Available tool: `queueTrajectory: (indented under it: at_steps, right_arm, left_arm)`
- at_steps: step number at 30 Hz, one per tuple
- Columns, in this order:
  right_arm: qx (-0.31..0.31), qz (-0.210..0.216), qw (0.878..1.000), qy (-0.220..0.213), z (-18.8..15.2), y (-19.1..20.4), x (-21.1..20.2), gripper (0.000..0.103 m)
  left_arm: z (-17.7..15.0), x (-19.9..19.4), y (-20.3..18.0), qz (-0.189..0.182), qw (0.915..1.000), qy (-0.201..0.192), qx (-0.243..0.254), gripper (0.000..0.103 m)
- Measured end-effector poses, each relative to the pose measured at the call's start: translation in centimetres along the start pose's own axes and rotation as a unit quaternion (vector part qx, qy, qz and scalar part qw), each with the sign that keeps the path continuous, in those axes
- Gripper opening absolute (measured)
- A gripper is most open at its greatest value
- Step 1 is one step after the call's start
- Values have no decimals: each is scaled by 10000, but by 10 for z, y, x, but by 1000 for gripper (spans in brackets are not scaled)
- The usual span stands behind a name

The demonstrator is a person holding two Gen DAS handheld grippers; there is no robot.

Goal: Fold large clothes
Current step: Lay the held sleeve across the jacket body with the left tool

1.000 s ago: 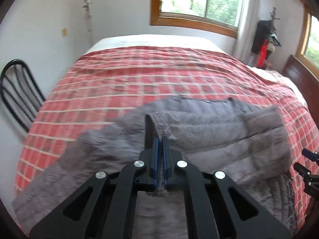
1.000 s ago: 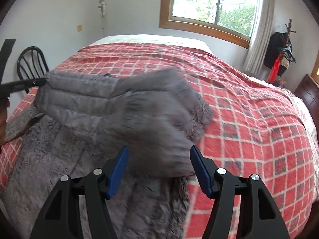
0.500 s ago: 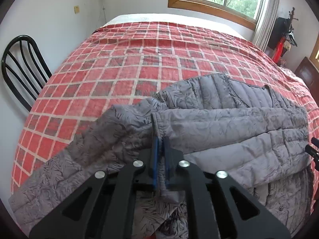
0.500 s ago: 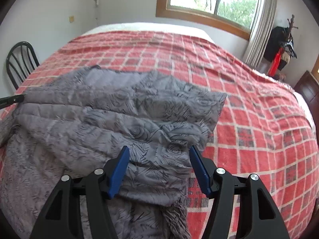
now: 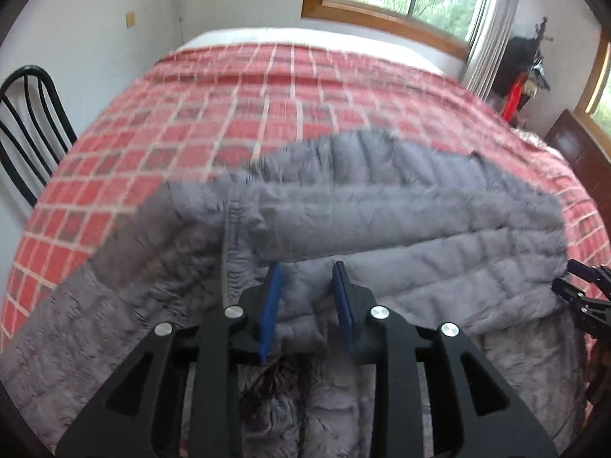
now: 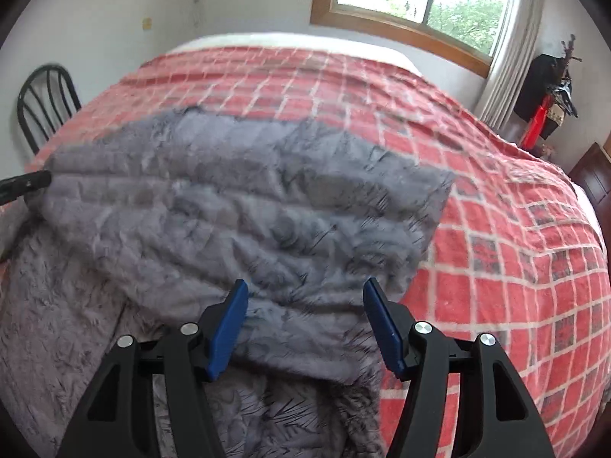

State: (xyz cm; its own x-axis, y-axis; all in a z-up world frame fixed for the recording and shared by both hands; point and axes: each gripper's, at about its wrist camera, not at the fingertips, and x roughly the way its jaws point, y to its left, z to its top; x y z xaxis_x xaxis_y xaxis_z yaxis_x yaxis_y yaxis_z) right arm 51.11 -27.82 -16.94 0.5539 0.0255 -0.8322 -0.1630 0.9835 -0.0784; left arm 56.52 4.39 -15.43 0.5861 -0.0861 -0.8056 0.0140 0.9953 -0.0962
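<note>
Left wrist view: left gripper [image 5: 307, 297] low over the grey quilted padded jacket [image 5: 382, 236], blue pads parted a little after just opening, cloth lying between but no longer pinched. Jacket spread across the near half of the red-and-white checked bedspread [image 5: 236, 114], 1 folded band laid crosswise over the lower layer. Tip of the right gripper [image 5: 580, 286] visible at the frame's right edge, just beside the jacket's far end. Black bentwood chair [image 5: 26, 129] off to the left (picture blurred, so seams hard to read).

Right wrist view: right gripper [image 6: 305, 324] with jaws spread wide, nothing clamped, jacket [image 6: 236, 210] passing beneath and between the 2 pads without contact from them. Folded edge running from the left gripper's black tip [image 6: 23, 185] across toward the bedspread [image 6: 515, 229].

Step in hand, by judgement: release of a fold just laid down, both ends let go. Next move likely a lift clear, then a fresh grasp on 2 points of an outer edge for another fold; calls for even pinches and matched travel, else a skewed, bunched layer.
</note>
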Motion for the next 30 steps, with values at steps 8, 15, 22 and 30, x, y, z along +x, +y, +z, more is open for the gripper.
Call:
queueTrajectory:
  at_steps: [8, 15, 22, 30]
  right_arm:
    - [241, 242, 9989, -316, 0, 9, -42, 63]
    - [-391, 711, 9932, -831, -29, 100, -112, 66]
    - [-1212, 958, 9824, -1045, -52, 192, -141, 69]
    - [-805, 1244, 9825, -1127, -74, 236, -162, 73]
  left_arm:
    - [-13, -27, 14, 72, 9996, -234, 141, 44]
    - [-66, -99, 83, 576, 9964, -594, 173, 62]
    - [-145, -170, 232, 1418, 9850, -556, -807, 64]
    - [-188, -186, 318, 1481, 9747, -438, -1613, 65]
